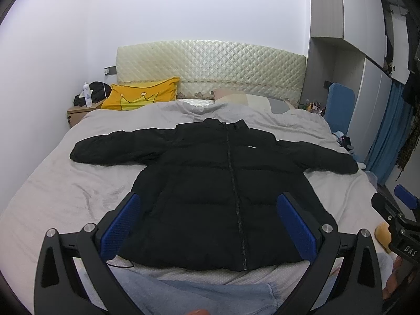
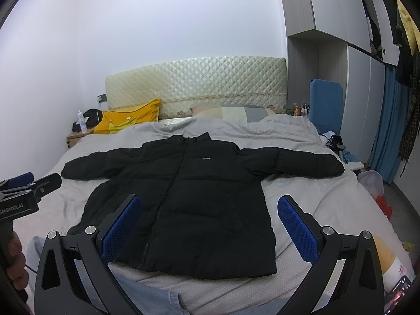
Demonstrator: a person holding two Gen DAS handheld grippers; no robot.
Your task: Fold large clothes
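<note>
A black puffer jacket (image 1: 210, 178) (image 2: 189, 194) lies flat and face up on the bed (image 1: 52, 189) (image 2: 315, 199), zipped, with both sleeves spread out to the sides and its collar toward the headboard. My left gripper (image 1: 210, 199) hovers open above the jacket's hem, its blue pads wide apart with nothing between them. My right gripper (image 2: 210, 199) is open too, held over the hem's right half. Each gripper shows at the edge of the other's view: the right gripper (image 1: 401, 204) and the left gripper (image 2: 34, 183).
A yellow pillow (image 1: 141, 97) and a patchwork pillow (image 1: 252, 99) lie by the quilted headboard (image 1: 210, 63). A bedside table (image 1: 78, 113) with a bottle stands at the far left. Wardrobes, a blue curtain (image 2: 388, 131) and floor clutter line the right side. Light blue cloth (image 1: 183, 296) lies under the grippers.
</note>
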